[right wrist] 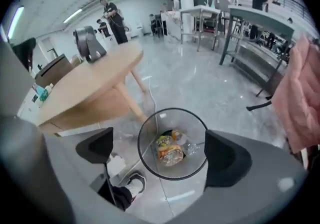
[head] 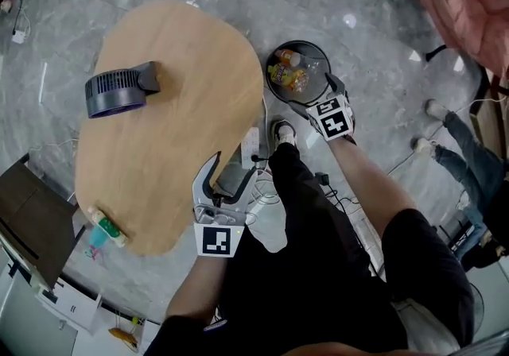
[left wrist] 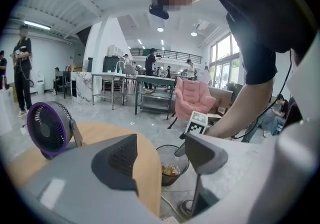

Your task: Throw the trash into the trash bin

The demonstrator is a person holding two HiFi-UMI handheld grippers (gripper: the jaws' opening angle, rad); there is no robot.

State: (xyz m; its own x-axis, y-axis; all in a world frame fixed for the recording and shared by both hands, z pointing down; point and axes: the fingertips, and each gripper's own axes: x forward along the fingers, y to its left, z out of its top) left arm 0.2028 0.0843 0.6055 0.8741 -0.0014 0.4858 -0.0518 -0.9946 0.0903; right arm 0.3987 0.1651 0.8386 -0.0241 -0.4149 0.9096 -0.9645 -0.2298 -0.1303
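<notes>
The trash (right wrist: 170,150) already lies in the bin (right wrist: 145,160), on the floor just off the tabletop's (head: 183,108) 3 o'clock edge. The right claw (right wrist: 160,153) hangs over it with jaws wide apart and nothing between them, so the drop looks done. The left claw (left wrist: 162,155) is also spread and empty, held at the tabletop's 5 o'clock edge. The next move is probably to lift the right claw clear and check the tabletop. A fan (head: 119,90) sits at 10 o'clock, and a small green-and-white item (head: 105,231) rests on the 7 o'clock edge; I cannot tell whether it is trash. Room is tight at the bin's 9 o'clock beside the tabletop edge, and a shoe (head: 284,133) stands at its 6 o'clock. The floor toward 12 and 3 o'clock is open.
</notes>
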